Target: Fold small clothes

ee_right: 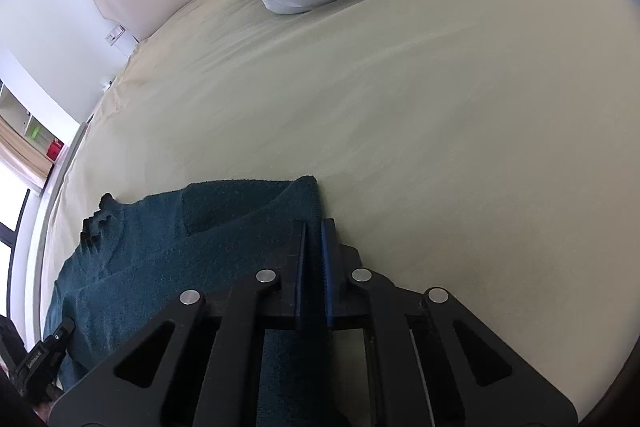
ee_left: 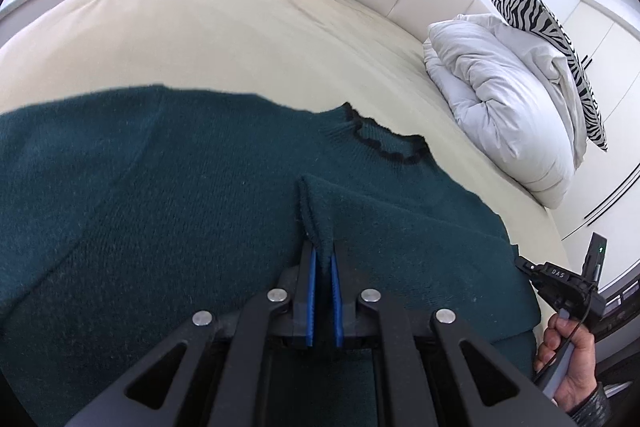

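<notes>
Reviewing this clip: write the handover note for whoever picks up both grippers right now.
Left gripper: shut on a raised fold of the green sweater.
Right gripper: shut on the sweater's edge.
Sweater lies on the beige bed sheet, collar toward the white duvet; one part is already folded over.
Left: finish the folds, smooth flat, release both.

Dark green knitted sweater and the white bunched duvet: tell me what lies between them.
Only bare cream bedsheet separates the dark green knitted sweater from the white bunched duvet, seen in the left wrist view.

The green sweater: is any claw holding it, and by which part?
Both. The left claw pinches a raised fold of the green sweater; the right claw grips its edge.
</notes>
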### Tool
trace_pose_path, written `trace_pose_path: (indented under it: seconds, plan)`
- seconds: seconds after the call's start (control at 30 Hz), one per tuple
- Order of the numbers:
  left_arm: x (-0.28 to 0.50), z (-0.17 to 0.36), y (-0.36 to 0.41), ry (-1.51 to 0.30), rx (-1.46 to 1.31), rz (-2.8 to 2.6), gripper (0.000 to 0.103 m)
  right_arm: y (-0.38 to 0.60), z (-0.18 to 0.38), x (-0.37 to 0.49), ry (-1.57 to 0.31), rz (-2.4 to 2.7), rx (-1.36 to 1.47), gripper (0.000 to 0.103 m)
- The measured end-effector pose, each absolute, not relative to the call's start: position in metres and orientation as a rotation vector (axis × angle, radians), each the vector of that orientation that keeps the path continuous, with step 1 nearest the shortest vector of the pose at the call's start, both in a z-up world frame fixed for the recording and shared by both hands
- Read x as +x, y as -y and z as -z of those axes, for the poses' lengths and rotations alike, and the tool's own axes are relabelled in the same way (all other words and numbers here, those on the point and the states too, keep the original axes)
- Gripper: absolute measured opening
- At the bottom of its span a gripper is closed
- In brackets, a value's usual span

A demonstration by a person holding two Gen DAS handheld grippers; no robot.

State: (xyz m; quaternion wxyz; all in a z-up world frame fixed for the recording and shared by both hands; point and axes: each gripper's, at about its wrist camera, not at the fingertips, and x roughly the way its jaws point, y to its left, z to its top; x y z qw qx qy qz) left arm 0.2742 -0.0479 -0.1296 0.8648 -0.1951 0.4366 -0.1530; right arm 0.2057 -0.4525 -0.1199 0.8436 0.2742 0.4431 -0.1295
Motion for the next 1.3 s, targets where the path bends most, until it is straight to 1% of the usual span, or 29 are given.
trace_pose_path:
  seconds: [0.03,0.07,0.1,0.13,0.2,0.23,0.3,0.37,0.4,0.43,0.47,0.5,0.53,0.57,0.6,0.63,0.67,0.7,0.73,0.8,0.83,0.87,0.9,0.93,0.97,1.03,1.07,1.13,1.3]
  plan:
    - [0.274,0.134,0.046,-0.911,-0.42,0.322,0.01,0.456,0.124,0.204,-0.919,0.288,0.58,0.005]
    - [0.274,0.136,0.044,-0.908,-0.426,0.326,0.01,0.461,0.133,0.202,-0.909,0.292,0.598,0.002]
    - [0.275,0.137,0.043,-0.91,-0.432,0.331,0.01,0.468,0.146,0.197,-0.892,0.282,0.659,0.001]
    - [0.277,0.137,0.042,-0.912,-0.436,0.335,0.011,0.474,0.148,0.195,-0.877,0.27,0.709,0.0]
    - [0.277,0.137,0.04,-0.91,-0.445,0.34,0.012,0.472,0.144,0.198,-0.903,0.262,0.672,0.002]
    - [0.276,0.138,0.04,-0.907,-0.451,0.344,0.012,0.47,0.138,0.198,-0.918,0.263,0.647,0.003]
    - [0.276,0.138,0.039,-0.905,-0.454,0.345,0.012,0.463,0.116,0.188,-0.898,0.304,0.619,0.01]
    - [0.275,0.138,0.039,-0.904,-0.45,0.344,0.012,0.449,0.089,0.167,-0.8,0.277,0.634,0.01]
    - [0.275,0.139,0.04,-0.903,-0.448,0.343,0.012,0.438,0.084,0.16,-0.792,0.27,0.601,0.012]
    - [0.275,0.138,0.04,-0.904,-0.449,0.342,0.012,0.425,0.087,0.159,-0.827,0.258,0.544,0.016]
    - [0.276,0.138,0.04,-0.906,-0.451,0.341,0.012,0.416,0.096,0.162,-0.884,0.247,0.497,0.03]
    - [0.277,0.137,0.04,-0.916,-0.456,0.343,0.012,0.407,0.116,0.168,-0.972,0.239,0.468,0.053]
    - [0.278,0.135,0.039,-0.924,-0.463,0.345,0.013,0.403,0.132,0.169,-0.993,0.23,0.448,0.053]
    - [0.277,0.13,0.036,-0.933,-0.472,0.351,0.015,0.401,0.132,0.164,-0.929,0.227,0.426,0.053]
    - [0.274,0.125,0.034,-0.93,-0.47,0.343,0.023,0.402,0.129,0.164,-0.935,0.232,0.436,0.052]
    - [0.266,0.115,0.026,-0.901,-0.468,0.314,0.039,0.404,0.122,0.164,-0.943,0.251,0.46,0.052]
    - [0.258,0.105,0.017,-0.87,-0.477,0.297,0.047,0.405,0.112,0.16,-0.925,0.278,0.495,0.053]
    - [0.248,0.094,0.005,-0.834,-0.499,0.293,0.057,0.404,0.096,0.153,-0.865,0.274,0.516,0.053]
    - [0.235,0.083,-0.012,-0.793,-0.522,0.287,0.06,0.4,0.078,0.145,-0.805,0.273,0.494,0.053]
    - [0.209,0.071,-0.054,-0.756,-0.576,0.248,0.06,0.382,0.046,0.131,-0.707,0.273,0.403,0.053]
    - [0.199,0.069,-0.073,-0.745,-0.61,0.232,0.06,0.367,0.027,0.122,-0.646,0.266,0.35,0.055]
    - [0.187,0.069,-0.095,-0.735,-0.647,0.205,0.06,0.355,0.016,0.116,-0.608,0.265,0.323,0.068]
    - [0.168,0.071,-0.128,-0.721,-0.707,0.155,0.06,0.34,0.002,0.105,-0.558,0.276,0.294,0.091]
    - [0.155,0.074,-0.151,-0.71,-0.75,0.125,0.06,0.33,-0.007,0.097,-0.519,0.289,0.279,0.1]
    - [0.142,0.078,-0.173,-0.705,-0.795,0.086,0.06,0.318,-0.017,0.087,-0.47,0.297,0.271,0.103]
    - [0.107,0.094,-0.227,-0.687,-0.916,-0.012,0.061,0.299,-0.03,0.075,-0.434,0.256,0.275,0.103]
    - [0.098,0.099,-0.241,-0.681,-0.945,-0.038,0.062,0.288,-0.033,0.073,-0.442,0.226,0.288,0.103]
    - [0.076,0.111,-0.275,-0.659,-0.997,-0.12,0.066,0.269,-0.036,0.075,-0.462,0.191,0.315,0.103]
    - [0.066,0.129,-0.321,-0.586,-1.161,-0.16,0.066,0.233,-0.036,0.068,-0.542,0.093,0.405,0.103]
